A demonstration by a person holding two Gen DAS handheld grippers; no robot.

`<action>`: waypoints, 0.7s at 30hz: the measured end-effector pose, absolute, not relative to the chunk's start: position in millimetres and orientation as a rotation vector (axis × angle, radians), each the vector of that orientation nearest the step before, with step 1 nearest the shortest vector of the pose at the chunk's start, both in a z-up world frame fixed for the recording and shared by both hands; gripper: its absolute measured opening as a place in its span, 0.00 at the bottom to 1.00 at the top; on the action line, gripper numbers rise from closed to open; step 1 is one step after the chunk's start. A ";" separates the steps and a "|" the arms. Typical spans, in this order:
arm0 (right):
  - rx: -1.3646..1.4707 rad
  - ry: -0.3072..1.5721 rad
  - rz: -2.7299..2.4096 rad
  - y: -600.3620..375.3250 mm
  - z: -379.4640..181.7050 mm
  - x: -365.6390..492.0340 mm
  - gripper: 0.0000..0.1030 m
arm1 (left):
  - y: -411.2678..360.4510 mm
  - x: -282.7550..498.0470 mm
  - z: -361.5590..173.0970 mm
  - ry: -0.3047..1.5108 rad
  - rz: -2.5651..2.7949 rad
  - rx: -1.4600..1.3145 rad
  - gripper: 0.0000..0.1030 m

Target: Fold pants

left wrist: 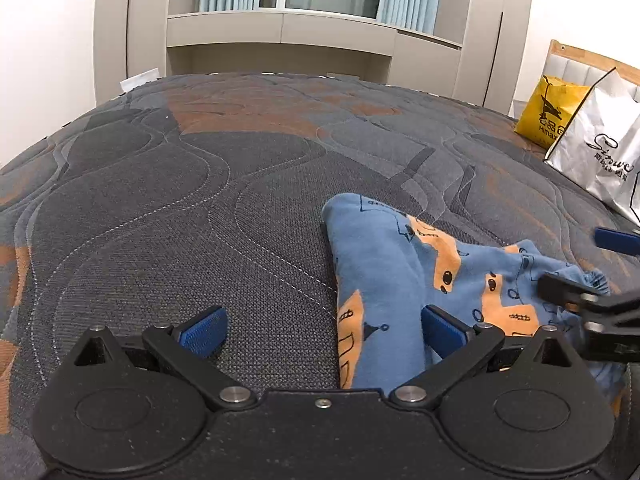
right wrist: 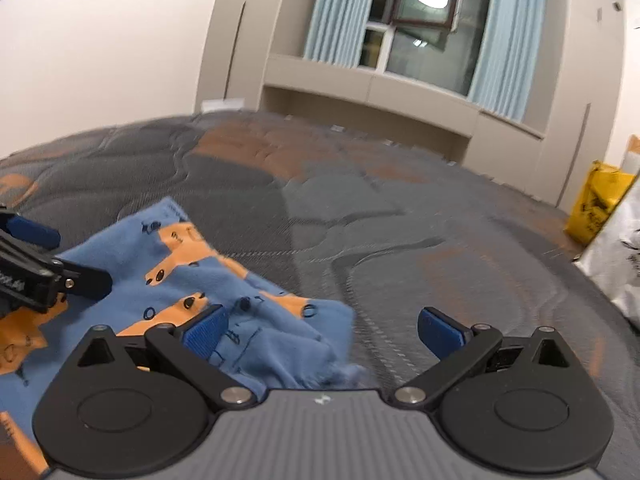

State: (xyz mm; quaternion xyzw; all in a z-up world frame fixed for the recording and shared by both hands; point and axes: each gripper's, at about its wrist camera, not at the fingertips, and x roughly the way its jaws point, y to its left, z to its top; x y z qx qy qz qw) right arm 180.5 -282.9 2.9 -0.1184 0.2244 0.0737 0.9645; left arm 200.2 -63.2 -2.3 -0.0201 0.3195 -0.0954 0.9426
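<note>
Mid-fold, both grippers, left (left wrist: 322,330) and right (right wrist: 320,330), hover with jaws open and empty over the partly folded pants (left wrist: 384,276) on the bed (left wrist: 160,200); next needs an edge grasp.

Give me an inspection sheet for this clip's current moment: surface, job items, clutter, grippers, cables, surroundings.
Surface: quilted mattress, grey with orange patches, stitched wavy lines.
Job's things: blue pants with orange print, lying bunched and partly folded on the mattress; gathered waistband towards the right gripper.
Clutter: yellow bag and white shopping bag at the bed's far right, by the headboard.
Grippers: left gripper open, one pad over the pants, the other over bare mattress; right gripper open, low over the waistband end, holding nothing.
Cables: nothing seen.
Surroundings: beige built-in cabinets, window with light blue curtains, white walls.
</note>
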 end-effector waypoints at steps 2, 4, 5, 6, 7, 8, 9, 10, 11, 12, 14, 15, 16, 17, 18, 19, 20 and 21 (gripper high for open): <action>-0.213 0.431 0.131 -291.2 7.7 162.5 1.00 | -62.4 197.6 -0.9 0.648 -0.191 -0.044 1.00; -0.175 0.426 0.119 -299.1 11.6 147.4 1.00 | -59.6 196.2 -0.9 0.650 -0.195 -0.046 1.00; -0.151 0.432 0.121 -303.2 10.6 137.9 1.00 | -59.5 195.8 -1.9 0.652 -0.195 -0.047 1.00; -0.132 0.442 0.125 -305.6 10.3 132.9 1.00 | -59.0 196.1 -2.9 0.656 -0.194 -0.051 1.00; -0.117 0.458 0.125 -307.6 8.3 127.9 1.00 | -58.4 196.3 -4.2 0.658 -0.193 -0.056 1.00; -0.112 0.481 0.119 -308.6 4.1 124.9 1.00 | -57.6 196.4 -5.0 0.658 -0.192 -0.063 1.00; -0.113 0.501 0.108 -309.6 -1.3 123.1 1.00 | -57.7 196.1 -5.0 0.658 -0.191 -0.065 1.00; -0.098 0.502 0.108 -312.2 -5.1 121.0 1.00 | -58.4 195.4 -4.8 0.658 -0.189 -0.063 1.00; -0.059 0.499 0.112 -316.4 -7.1 119.1 1.00 | -58.9 194.3 -4.0 0.659 -0.187 -0.059 1.00; -0.030 0.505 0.110 -318.6 -6.1 116.7 1.00 | -59.0 192.4 -2.8 0.660 -0.186 -0.056 1.00; 0.001 0.490 0.101 -320.3 -0.7 108.5 1.00 | -57.1 187.0 -0.9 0.655 -0.184 -0.057 1.00; 0.002 0.475 0.101 -320.1 1.6 103.1 1.00 | -56.5 184.2 -0.9 0.654 -0.183 -0.059 1.00; 0.001 0.472 0.107 -318.9 2.8 99.2 1.00 | -55.5 181.5 -0.5 0.655 -0.182 -0.064 1.00; 0.000 0.478 0.114 -317.1 2.4 95.9 1.00 | -54.2 178.2 -0.3 0.654 -0.182 -0.071 1.00; -0.003 0.489 0.124 -315.6 0.8 94.0 1.00 | -53.5 175.2 -0.2 0.654 -0.183 -0.076 1.00; -0.008 0.502 0.127 -314.1 -1.7 93.3 1.00 | -52.8 172.3 -0.6 0.655 -0.185 -0.080 1.00; -0.015 0.520 0.122 -313.3 -6.2 93.3 1.00 | -52.5 169.1 -2.0 0.658 -0.187 -0.081 1.00; -0.013 0.538 0.117 -314.0 -10.8 93.9 1.00 | -51.8 166.5 -3.5 0.663 -0.187 -0.081 1.00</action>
